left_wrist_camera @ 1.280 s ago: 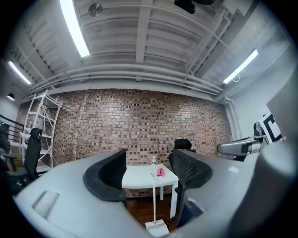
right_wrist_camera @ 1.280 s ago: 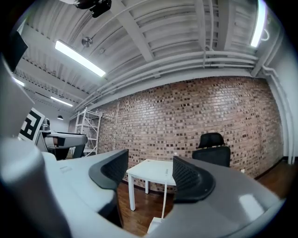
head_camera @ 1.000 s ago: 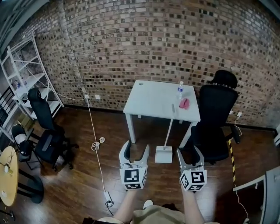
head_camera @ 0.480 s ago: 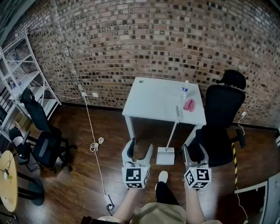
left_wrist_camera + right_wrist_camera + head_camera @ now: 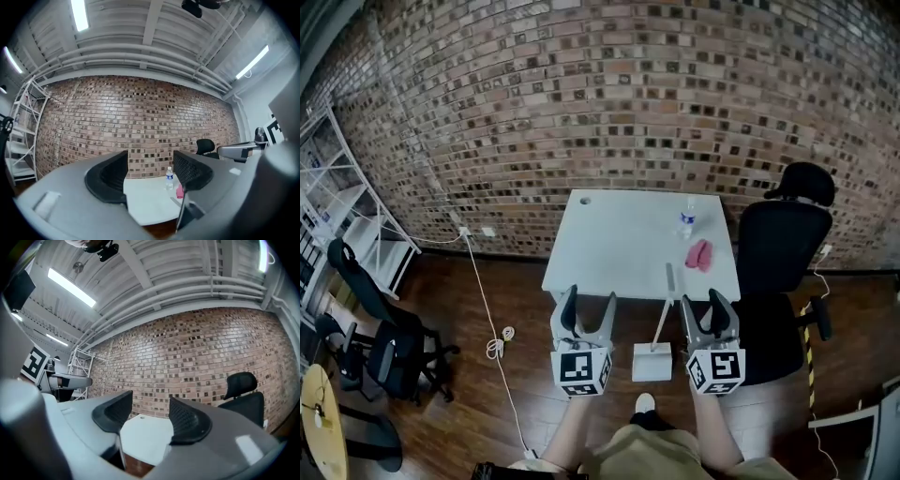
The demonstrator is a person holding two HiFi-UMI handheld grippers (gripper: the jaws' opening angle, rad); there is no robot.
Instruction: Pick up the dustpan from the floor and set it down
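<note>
A white dustpan [image 5: 652,362] rests on the wooden floor in front of a white table [image 5: 609,244], with its long handle [image 5: 661,321] leaning up against the table edge. In the head view it lies between my two grippers and beyond them. My left gripper [image 5: 589,305] is held level and open, with nothing between its fingers. To the right of the handle, my right gripper [image 5: 703,305] is open too, its jaws closing on nothing. The handle shows as a thin pole [image 5: 181,211] in the left gripper view and as a thin pole [image 5: 118,449] in the right gripper view.
A water bottle [image 5: 686,218] and a pink object [image 5: 699,253] are on the table. A black office chair [image 5: 783,272] stands right of it. Another chair [image 5: 380,342], a white shelf [image 5: 337,206] and a floor cable [image 5: 497,342] are to the left. My shoe [image 5: 645,403] is near the dustpan.
Both grippers have moved forward together toward the table. The table and dustpan now look closer, and the dustpan lies between the two grippers.
</note>
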